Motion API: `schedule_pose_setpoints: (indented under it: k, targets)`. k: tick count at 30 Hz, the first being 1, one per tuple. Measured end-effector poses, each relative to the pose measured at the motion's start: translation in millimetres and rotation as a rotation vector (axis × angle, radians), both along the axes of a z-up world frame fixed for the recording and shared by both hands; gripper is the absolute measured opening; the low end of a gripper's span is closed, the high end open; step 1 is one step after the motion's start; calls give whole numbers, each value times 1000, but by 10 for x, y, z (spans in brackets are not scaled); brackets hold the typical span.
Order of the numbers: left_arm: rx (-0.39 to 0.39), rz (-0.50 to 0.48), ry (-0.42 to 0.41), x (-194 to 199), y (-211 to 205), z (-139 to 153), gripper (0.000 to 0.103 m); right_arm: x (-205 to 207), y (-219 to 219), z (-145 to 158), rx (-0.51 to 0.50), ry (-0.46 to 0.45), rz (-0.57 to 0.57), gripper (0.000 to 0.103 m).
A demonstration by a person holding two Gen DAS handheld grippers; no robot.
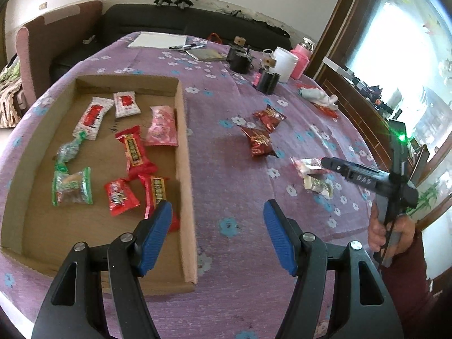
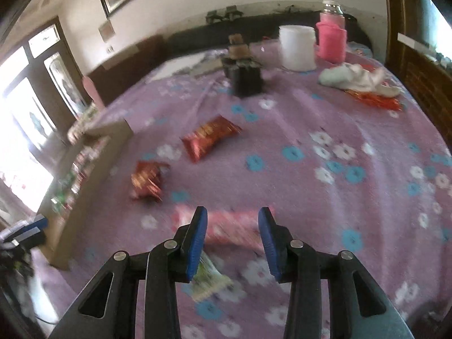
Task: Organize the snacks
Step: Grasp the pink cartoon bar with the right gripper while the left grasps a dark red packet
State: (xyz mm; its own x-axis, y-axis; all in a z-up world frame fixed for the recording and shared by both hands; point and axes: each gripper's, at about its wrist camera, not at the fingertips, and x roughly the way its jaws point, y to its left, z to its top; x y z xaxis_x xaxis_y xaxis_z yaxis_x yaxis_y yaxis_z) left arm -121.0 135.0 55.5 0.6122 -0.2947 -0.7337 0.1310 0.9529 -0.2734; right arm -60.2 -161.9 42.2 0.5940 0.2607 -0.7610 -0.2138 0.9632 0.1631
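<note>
A shallow cardboard tray (image 1: 183, 152) on the purple flowered tablecloth holds several wrapped snacks in red, pink, white and green. My left gripper (image 1: 217, 220) hangs open above the tray's right wall with nothing between its fingers. On the cloth to the right lie two red packets (image 1: 258, 139) (image 1: 269, 117), a pink-and-white snack (image 1: 305, 166) and a green-and-white snack (image 1: 317, 185). My right gripper (image 2: 232, 226) is open, low over the pink snack (image 2: 234, 226), which lies between its blue pads untouched. The green-and-white snack (image 2: 207, 278) lies just beneath its left finger. This view is blurred.
Black cylinders (image 1: 267, 82), a white jar (image 1: 285, 62) and a pink bottle (image 1: 301, 59) stand at the far side of the table. A crumpled cloth (image 1: 319, 97) lies near the right edge. Paper, markers and a notebook (image 1: 206, 54) lie at the back. A hand (image 1: 381, 231) holds the right gripper.
</note>
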Motion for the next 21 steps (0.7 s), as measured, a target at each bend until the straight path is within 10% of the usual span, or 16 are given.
schedule_pose_setpoints:
  k: [8, 14, 18, 21]
  targets:
    - [-11, -42, 31, 59, -213, -26, 66, 115, 162, -123, -20, 64, -4, 44]
    - [-2, -59, 33, 114, -327, 28, 66, 373, 341, -44, -221, -15, -123, 46]
    - [-6, -44, 31, 244, -349, 61, 66, 417, 158, 117, 39, -29, -102, 58]
    - [-42, -38, 54, 352, -368, 29, 66, 537, 193, 154, 55, -74, -57, 68]
